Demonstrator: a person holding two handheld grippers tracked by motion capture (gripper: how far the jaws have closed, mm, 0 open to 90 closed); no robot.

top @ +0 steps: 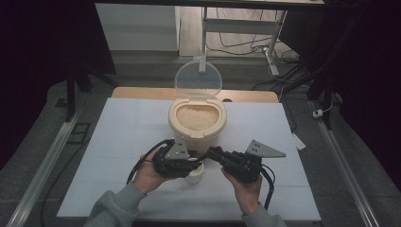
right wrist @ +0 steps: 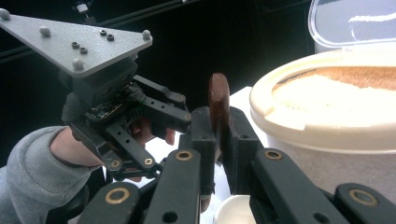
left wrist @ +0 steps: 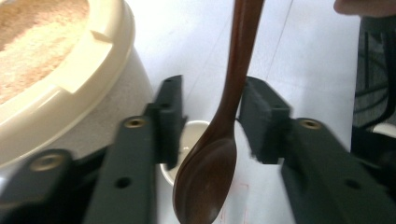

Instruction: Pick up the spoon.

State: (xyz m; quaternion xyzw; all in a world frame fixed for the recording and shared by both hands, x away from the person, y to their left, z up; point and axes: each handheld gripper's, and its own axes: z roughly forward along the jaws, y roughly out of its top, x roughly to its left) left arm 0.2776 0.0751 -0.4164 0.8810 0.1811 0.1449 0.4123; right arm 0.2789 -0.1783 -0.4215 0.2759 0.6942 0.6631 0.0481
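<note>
Here the wooden spoon is being passed between the two tools just near of the cream rice container, above the small white cup on the white tabletop. The right hand-held gripper pinches the spoon's handle end, its jaws pressed tight on the wood. The left hand-held gripper has its jaws spread to either side of the spoon — the left gripper view shows a gap on the left, while the right pad sits just beside or touching the handle; no firm grip there. The spoon's bowl hangs over the cup. The container stands open, its clear lid raised at the far side, rice filling it.
</note>
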